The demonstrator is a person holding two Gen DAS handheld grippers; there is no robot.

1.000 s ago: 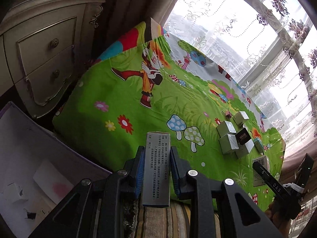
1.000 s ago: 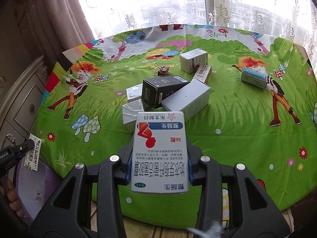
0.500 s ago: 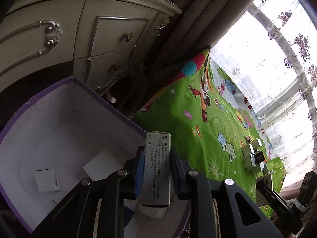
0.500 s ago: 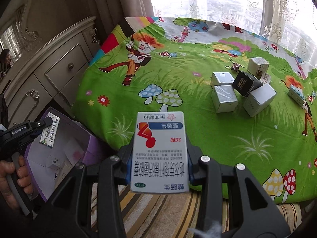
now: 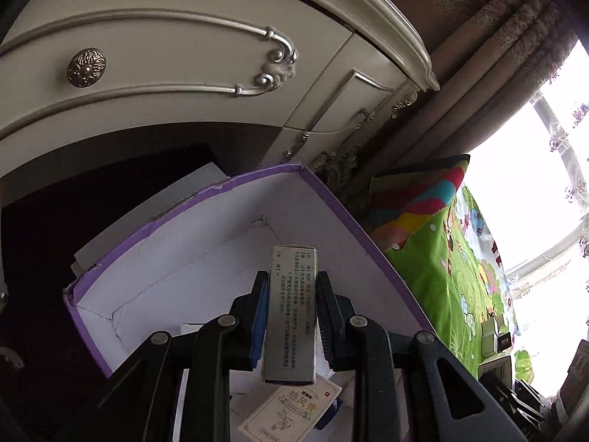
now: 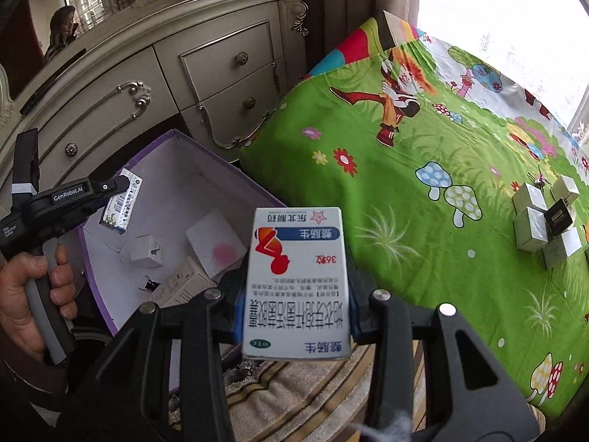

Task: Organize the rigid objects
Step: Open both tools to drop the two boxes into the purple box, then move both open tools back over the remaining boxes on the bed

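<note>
We are holding the left hand-held gripper (image 5: 291, 305) over the open purple box (image 5: 342, 199), its jaws clamped on a narrow grey carton (image 5: 291, 316). A second ago that gripper was looking across the bed; now it is looking down into the box's white inside, toward its far corner, with the cream dresser (image 5: 184, 66) filling the view behind. A small cream carton (image 5: 291, 412) is lying in the box just beneath the grey one. From the right wrist view, a hand (image 6: 25, 294) is gripping the left tool's handle. Our right hand-held gripper (image 6: 294, 294) is pinching a white medicine box (image 6: 296, 283) above the bed's near edge, beside the purple box, having swung left from the cluster of small boxes (image 6: 541, 217), which is now sitting toward the bed's right edge on the green cartoon sheet (image 6: 423, 221).
</note>
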